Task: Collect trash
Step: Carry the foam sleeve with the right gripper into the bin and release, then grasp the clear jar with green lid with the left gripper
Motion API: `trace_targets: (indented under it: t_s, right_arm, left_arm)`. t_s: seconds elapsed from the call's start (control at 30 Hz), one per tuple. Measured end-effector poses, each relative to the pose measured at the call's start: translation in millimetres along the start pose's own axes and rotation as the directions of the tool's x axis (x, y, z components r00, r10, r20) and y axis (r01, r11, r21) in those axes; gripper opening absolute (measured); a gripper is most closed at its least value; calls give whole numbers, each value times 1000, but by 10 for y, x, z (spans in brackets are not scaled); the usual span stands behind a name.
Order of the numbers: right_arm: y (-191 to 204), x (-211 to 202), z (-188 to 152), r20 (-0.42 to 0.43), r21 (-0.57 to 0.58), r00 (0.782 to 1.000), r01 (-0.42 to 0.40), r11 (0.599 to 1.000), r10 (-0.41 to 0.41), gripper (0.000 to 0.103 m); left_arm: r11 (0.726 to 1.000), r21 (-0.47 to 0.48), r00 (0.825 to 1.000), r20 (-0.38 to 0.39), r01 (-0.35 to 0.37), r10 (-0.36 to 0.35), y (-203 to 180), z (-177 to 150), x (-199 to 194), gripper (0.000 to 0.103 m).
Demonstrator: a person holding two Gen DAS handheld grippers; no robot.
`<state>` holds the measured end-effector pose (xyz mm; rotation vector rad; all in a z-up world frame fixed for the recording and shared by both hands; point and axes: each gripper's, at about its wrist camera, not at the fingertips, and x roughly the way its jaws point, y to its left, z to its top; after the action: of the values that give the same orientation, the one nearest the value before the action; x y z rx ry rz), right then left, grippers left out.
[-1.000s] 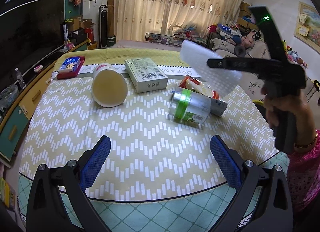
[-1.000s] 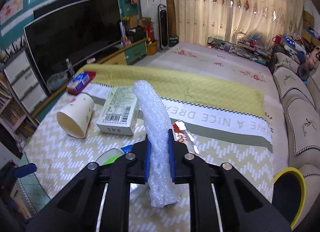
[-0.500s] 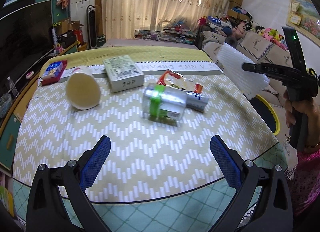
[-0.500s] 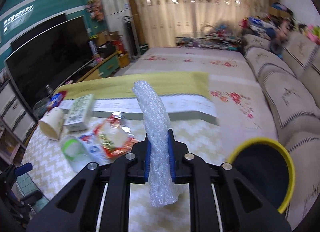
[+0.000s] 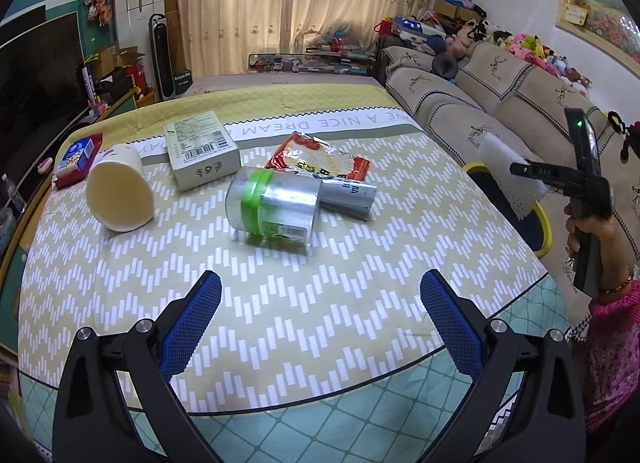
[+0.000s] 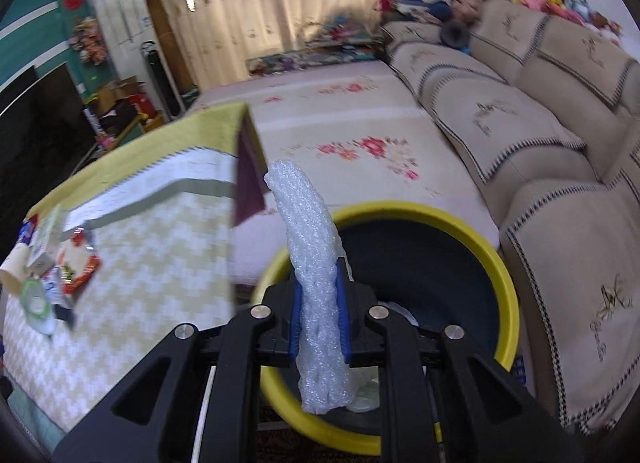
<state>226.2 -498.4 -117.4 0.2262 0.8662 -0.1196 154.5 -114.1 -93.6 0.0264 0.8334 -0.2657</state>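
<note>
My right gripper (image 6: 320, 295) is shut on a strip of white bubble wrap (image 6: 310, 231) and hangs above a yellow-rimmed bin (image 6: 502, 275) beside the table. From the left wrist view that gripper (image 5: 524, 171) and the bubble wrap (image 5: 506, 179) sit at the right, off the table edge. My left gripper (image 5: 320, 311) is open over the near part of the table (image 5: 280, 303), holding nothing. On the table lie a tipped paper cup (image 5: 120, 191), a white carton (image 5: 202, 149), a green-banded clear jar (image 5: 272, 209), a red snack wrapper (image 5: 316, 159) and a flattened pack (image 5: 348, 195).
A small red-and-blue box (image 5: 76, 159) lies at the table's far left corner. A beige sofa (image 6: 560, 167) runs behind the bin. A floral mat (image 6: 360, 143) covers the floor beyond. A person's hand (image 5: 596, 231) grips the right tool.
My right gripper swung right and down with the bubble wrap, from over the table to above the yellow bin. The left gripper drifted sideways, staying open.
</note>
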Motion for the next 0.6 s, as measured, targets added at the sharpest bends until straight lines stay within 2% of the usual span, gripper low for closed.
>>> trace_targets:
  t_s: [0.17,0.3,0.4,0.6]
  right_arm:
    - [-241,230,-92,-41,47,999,37,998,-35,18]
    - [-348,311,-134,-57,77,997,50,996,-46,38]
    - [-387,306,-144,-58,83,997,45,996,-41,42]
    - [-344,254,-156,-53,73,998,35,997,-32,44]
  left_arm:
    - [1000,7,1000,-9,2,-2,-20,17,41,98]
    - [1000,14,1000,-18,-5,5,-21,35,95,98]
    - [1000,12,1000,-30,-6,7,5,55,173,98]
    - [999,29,999,-38,-15,17,71,175,371,98]
